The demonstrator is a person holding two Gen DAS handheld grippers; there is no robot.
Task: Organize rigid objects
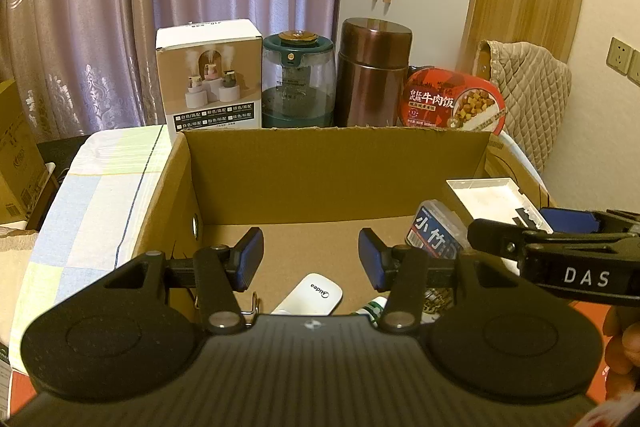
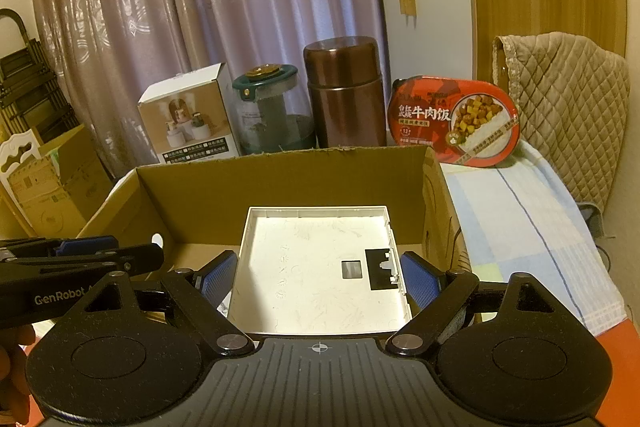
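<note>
My box (image 2: pixel 288 183) at centre frame is matt brown corrugated cardboard, its top edge rough and frayed. The tray (image 2: pixel 316 267) between my blue ribbed pads (image 2: pixel 418 285) is smooth white plastic, lightly scuffed. Upper centre, the flask (image 2: pixel 344 95) is glossy bronze metal and the jar (image 2: pixel 272 115) is clear glass or plastic. At right, quilted beige cloth (image 2: pixel 568 107); upper left, a sheeny curtain (image 2: pixel 180 7).

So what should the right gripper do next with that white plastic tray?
Probably lower the shallow white plastic tray into the brown cardboard box and open. The right gripper seems to grip its side edges over the box; the left gripper is empty.
</note>
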